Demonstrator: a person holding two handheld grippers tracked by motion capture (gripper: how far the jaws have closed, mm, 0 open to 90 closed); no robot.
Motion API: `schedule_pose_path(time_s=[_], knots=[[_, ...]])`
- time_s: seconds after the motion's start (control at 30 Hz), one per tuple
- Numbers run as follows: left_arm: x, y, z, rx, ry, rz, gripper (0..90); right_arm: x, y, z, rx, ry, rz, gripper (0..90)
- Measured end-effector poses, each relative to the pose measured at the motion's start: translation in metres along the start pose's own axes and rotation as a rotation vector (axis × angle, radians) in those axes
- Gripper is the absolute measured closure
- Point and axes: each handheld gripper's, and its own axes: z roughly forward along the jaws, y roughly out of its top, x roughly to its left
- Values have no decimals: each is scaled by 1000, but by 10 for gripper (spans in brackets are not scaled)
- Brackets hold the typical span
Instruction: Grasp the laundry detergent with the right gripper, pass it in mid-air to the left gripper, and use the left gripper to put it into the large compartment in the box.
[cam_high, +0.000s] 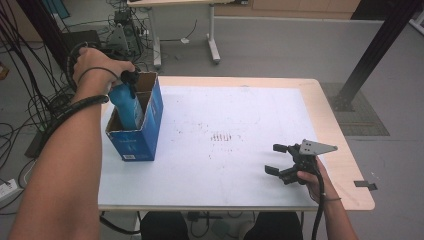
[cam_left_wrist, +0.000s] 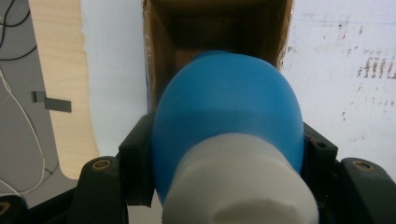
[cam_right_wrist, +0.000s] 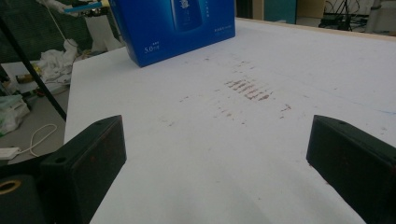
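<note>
At the upper left of the high view my left gripper (cam_high: 131, 80) is clamped on a blue bottle (cam_high: 125, 105) — white cap (cam_left_wrist: 240, 186) toward the camera in the left gripper view — and the bottle's lower part sits inside the open blue box (cam_high: 142, 135) (its brown cardboard inside shows). At the lower right, my right gripper (cam_high: 277, 160) rests low over the white table (cam_high: 225, 165), jaws wide apart — nothing between them.

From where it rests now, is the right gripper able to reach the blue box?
Probably yes. The right gripper rests open near the table's right side, and only bare white tabletop lies between it and the blue box, though the gap is wide.
</note>
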Motion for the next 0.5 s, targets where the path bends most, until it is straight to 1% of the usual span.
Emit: schedule_pose_path(time_s=[0.23, 0.33, 0.47, 0.5], knots=[[-4, 4, 11, 16, 1, 8, 377, 0, -3, 1, 1, 0, 7, 49], [-3, 5, 16, 22, -3, 2, 377, -1, -4, 1, 0, 0, 10, 49], [-5, 7, 22, 29, 7, 6, 377, -1, -5, 1, 0, -2, 9, 49], [-5, 7, 23, 31, 6, 1, 377, -1, -5, 1, 0, -2, 10, 49]])
